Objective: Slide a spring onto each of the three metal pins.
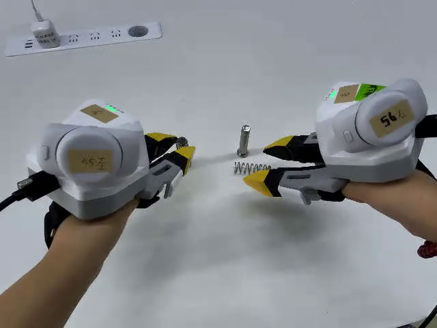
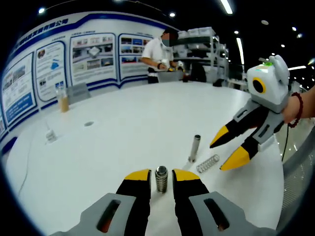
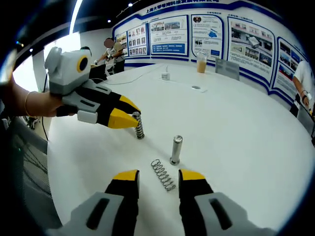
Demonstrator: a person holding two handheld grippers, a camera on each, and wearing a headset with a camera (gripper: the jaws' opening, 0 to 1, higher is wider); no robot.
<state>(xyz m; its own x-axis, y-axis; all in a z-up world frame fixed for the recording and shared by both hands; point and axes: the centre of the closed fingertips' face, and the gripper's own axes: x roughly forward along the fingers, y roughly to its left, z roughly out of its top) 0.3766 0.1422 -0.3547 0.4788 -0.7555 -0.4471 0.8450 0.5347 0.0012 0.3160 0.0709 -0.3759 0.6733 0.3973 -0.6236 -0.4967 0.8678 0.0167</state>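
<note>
Grip explains the layout: my left gripper (image 2: 161, 173) pinches the spring-sleeved metal pin (image 2: 161, 181) upright at the left, seemingly to steady it, while my right gripper (image 3: 158, 174) gapes wide around the loose silver coil spring (image 3: 163, 174) lying beside the bare steel pin (image 3: 175, 150), ready for pickup.

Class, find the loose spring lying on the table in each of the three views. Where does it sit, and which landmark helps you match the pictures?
Head view: the loose spring lies just right of centre.
Left gripper view: right of centre, in the lower half.
Right gripper view: bottom centre.
Shared landmark: the bare upright pin standing right beside it.
</note>
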